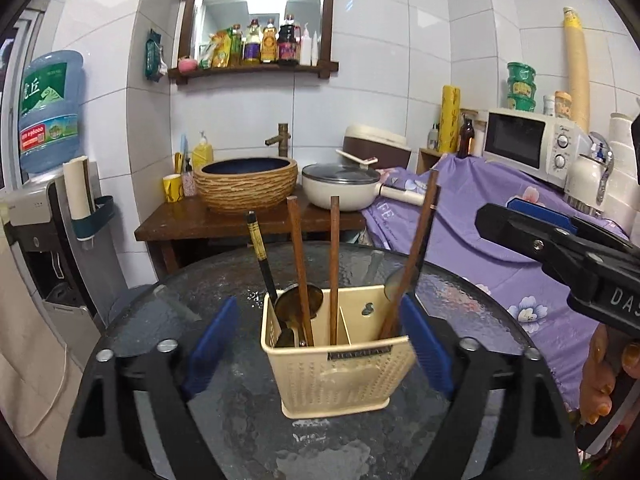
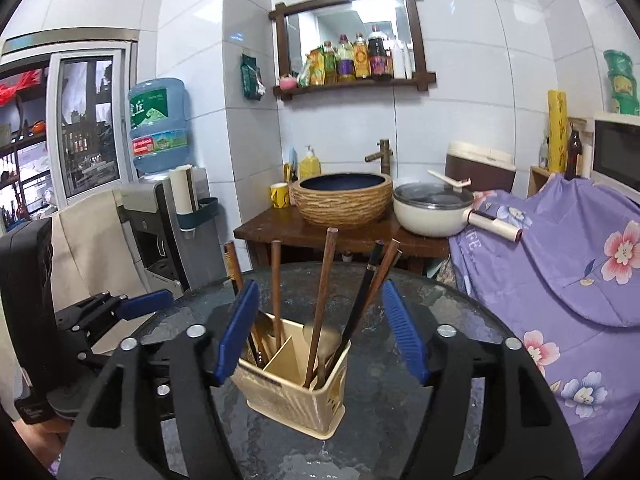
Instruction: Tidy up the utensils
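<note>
A cream perforated plastic utensil holder (image 1: pixel 340 364) stands upright on the round dark textured-glass surface (image 1: pixel 240 420). Its compartments contain brown wooden chopsticks (image 1: pixel 334 264), one black chopstick (image 1: pixel 260 256) and metal spoons (image 1: pixel 298 304), all leaning at varied angles. The left tongs (image 1: pixel 318 344) are spread wide, blue pads flanking the holder; contact with the walls cannot be determined. The right tongs (image 2: pixel 320 330) are also spread, with the holder between and beneath their blue pads (image 2: pixel 404 336), pinching nothing. A purple floral cloth (image 2: pixel 560 280) lies beside the surface.
</note>
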Available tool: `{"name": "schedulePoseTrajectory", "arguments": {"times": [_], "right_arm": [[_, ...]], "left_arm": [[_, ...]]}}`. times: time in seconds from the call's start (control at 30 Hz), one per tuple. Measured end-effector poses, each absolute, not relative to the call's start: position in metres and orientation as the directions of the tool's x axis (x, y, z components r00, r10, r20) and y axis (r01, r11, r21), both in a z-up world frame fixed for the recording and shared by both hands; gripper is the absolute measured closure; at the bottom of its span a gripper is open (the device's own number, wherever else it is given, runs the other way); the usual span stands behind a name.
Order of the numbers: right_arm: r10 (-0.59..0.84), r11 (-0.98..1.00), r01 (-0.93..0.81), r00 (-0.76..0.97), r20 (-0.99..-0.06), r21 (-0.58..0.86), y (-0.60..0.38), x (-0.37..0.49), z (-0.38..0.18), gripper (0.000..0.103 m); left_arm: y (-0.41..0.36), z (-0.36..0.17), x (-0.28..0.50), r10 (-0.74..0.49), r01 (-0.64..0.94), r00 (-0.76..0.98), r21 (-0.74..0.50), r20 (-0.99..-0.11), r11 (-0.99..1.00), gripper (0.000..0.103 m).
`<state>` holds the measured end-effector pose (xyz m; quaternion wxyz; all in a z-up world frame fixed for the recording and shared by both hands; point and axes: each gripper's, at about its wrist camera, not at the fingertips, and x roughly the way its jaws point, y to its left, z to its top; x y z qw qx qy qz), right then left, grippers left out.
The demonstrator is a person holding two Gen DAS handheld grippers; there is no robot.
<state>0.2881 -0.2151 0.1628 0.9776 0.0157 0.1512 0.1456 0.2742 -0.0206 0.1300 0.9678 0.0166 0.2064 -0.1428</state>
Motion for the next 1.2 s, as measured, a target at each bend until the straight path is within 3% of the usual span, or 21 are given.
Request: {"name": "schedulePoseTrajectory", "arguments": {"times": [0.03,0.07,0.13,0.3,0.5,0.67,0.8,0.93,1.2], "right_arm": [[0.287,0.958,-0.281,0.917,-0.278,0.061,-0.215,0.276,0.159,0.036],[0.284,0.958,-0.281,0.92,-0.268,0.051,-0.216,0.267,0.156,0.026],[0.272,0.962,-0.273,0.933,-0.236,0.029,-0.217,0.236,0.145,0.016],[0.279,0.958,-0.288,0.94,-0.198,-0.017,-0.213,0.169,0.109,0.007],[0.257,0.959,-0.273,0.952,-0.166,-0.081,-0.2,0.099,0.063,0.006],[0.246,0.961,-0.264,0.952,-0.182,-0.082,-0.196,0.058,0.033,0.006],[0.229,0.968,-0.243,0.958,-0.171,-0.066,-0.203,0.034,0.02,0.006],[0.239,0.969,-0.248,0.953,-0.185,-0.024,-0.212,0.019,0.012,0.006],[0.269,0.963,-0.265,0.943,-0.195,0.044,-0.222,0.001,0.007,0.006]], "left_arm": [[-0.02,0.128,0.267,-0.271,0.284,0.879,-0.026,-0.393,0.958,0.01],[-0.017,0.124,0.255,-0.273,0.283,0.886,-0.027,-0.376,0.959,0.007],[-0.013,0.113,0.231,-0.276,0.283,0.895,-0.032,-0.35,0.959,0.007],[-0.006,0.083,0.171,-0.267,0.28,0.916,-0.002,-0.3,0.96,0.007],[-0.003,0.05,0.1,-0.195,0.212,0.952,0.046,-0.234,0.976,0.007],[0.001,0.025,0.068,-0.167,0.188,0.953,0.06,-0.254,0.98,0.007],[0.02,0.011,0.049,-0.175,0.173,0.944,-0.034,-0.28,0.984,0.007],[0.027,0.005,0.033,-0.161,0.158,0.944,-0.033,-0.288,0.987,0.007],[0.027,0.012,0.009,-0.188,0.178,0.959,-0.065,-0.212,0.982,0.007]]}}
